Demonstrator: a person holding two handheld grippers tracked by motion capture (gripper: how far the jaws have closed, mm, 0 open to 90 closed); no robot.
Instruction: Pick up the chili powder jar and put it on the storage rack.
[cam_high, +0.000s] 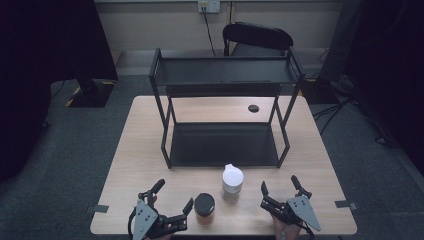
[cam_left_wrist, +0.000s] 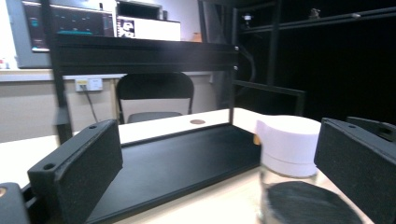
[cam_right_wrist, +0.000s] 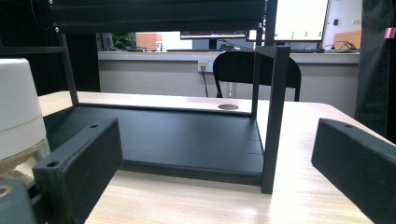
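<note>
A two-tier black shelf rack (cam_high: 223, 145) stands on the wooden table (cam_high: 140, 150). In front of it sit a clear jar with a white lid (cam_high: 232, 181) and a shorter amber jar with a black lid (cam_high: 204, 207). My left gripper (cam_high: 173, 196) is open at the front edge, just left of the black-lidded jar. My right gripper (cam_high: 279, 186) is open to the right of the white-lidded jar. In the left gripper view the white-lidded jar (cam_left_wrist: 287, 151) and the black lid (cam_left_wrist: 306, 203) lie ahead between the jaws, toward the right one. The white-lidded jar (cam_right_wrist: 18, 112) stands left of the right gripper's jaws.
A small dark disc (cam_high: 253, 108) lies on the table behind the rack. A black chair (cam_high: 256, 39) stands beyond the table, below a wall socket (cam_high: 208, 6). Tape marks (cam_high: 100, 208) sit at the table's front corners.
</note>
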